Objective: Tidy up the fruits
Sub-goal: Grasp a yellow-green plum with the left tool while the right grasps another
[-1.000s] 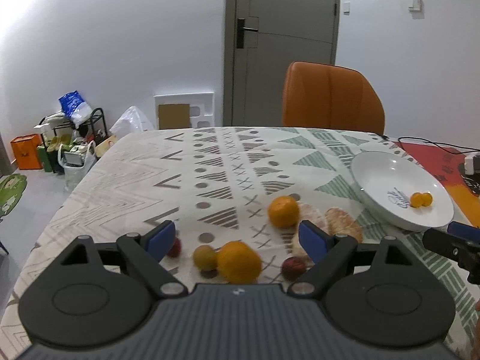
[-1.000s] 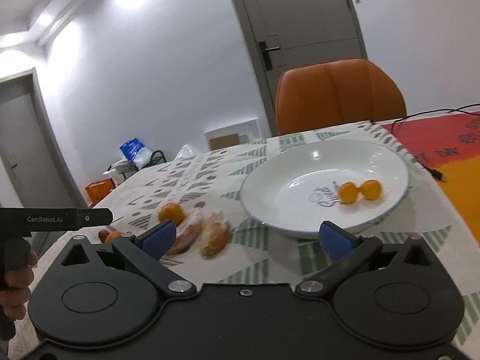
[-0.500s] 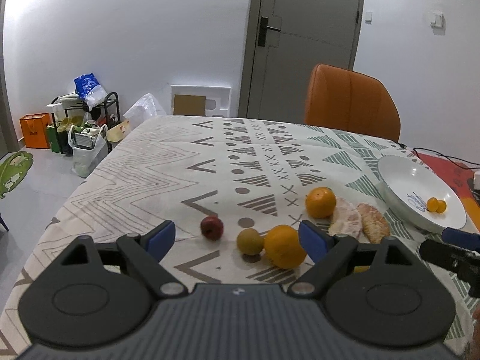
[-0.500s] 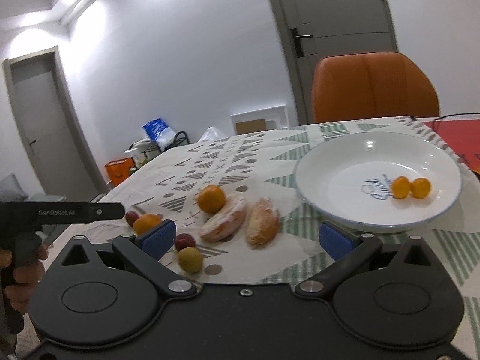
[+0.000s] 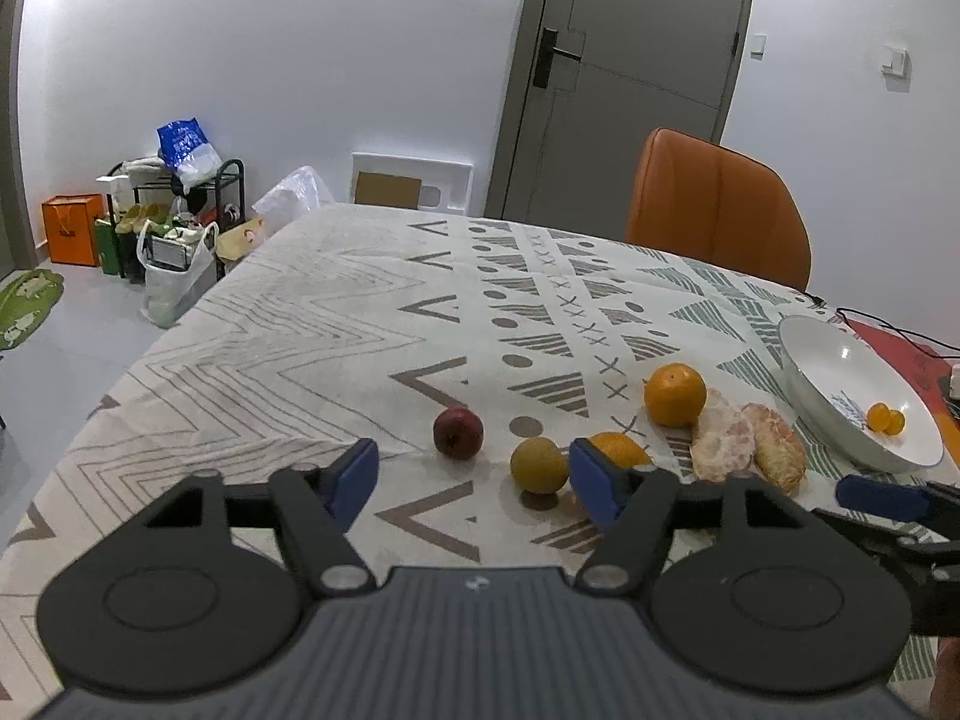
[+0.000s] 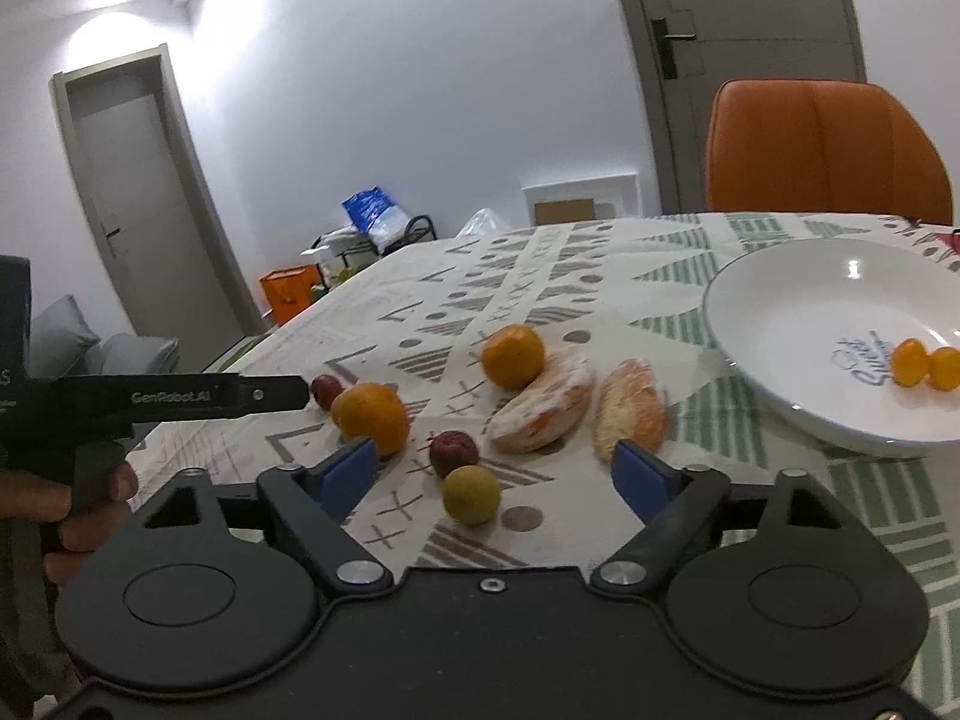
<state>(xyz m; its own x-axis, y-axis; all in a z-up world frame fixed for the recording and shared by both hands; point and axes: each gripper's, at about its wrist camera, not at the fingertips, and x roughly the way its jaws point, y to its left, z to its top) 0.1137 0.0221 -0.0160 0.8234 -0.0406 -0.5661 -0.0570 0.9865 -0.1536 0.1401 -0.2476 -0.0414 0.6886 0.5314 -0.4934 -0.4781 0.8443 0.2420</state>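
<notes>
"GenRobot.AI" is printed on the left claw point(image 6: 288, 391)'s black arm.

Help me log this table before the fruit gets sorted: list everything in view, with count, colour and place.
oranges: two, orange, on the tablecloth left of the plate
peeled citrus pieces: two, pale orange, side by side beside the farther orange
small red fruits: two, dark red, on the cloth near the closer orange
small round fruit: one, yellow-green, nearest the right gripper
tiny fruits: two, orange, touching, in the plate
plate: one, white, at the right of the table
tablecloth: one, patterned white
chair: one, orange, behind the table
doors: two, grey
left gripper: black with blue pads, jaws closing, pads touch nothing
right gripper: same, closing, pads touch nothing
hand: one, on the left gripper's handle
</notes>
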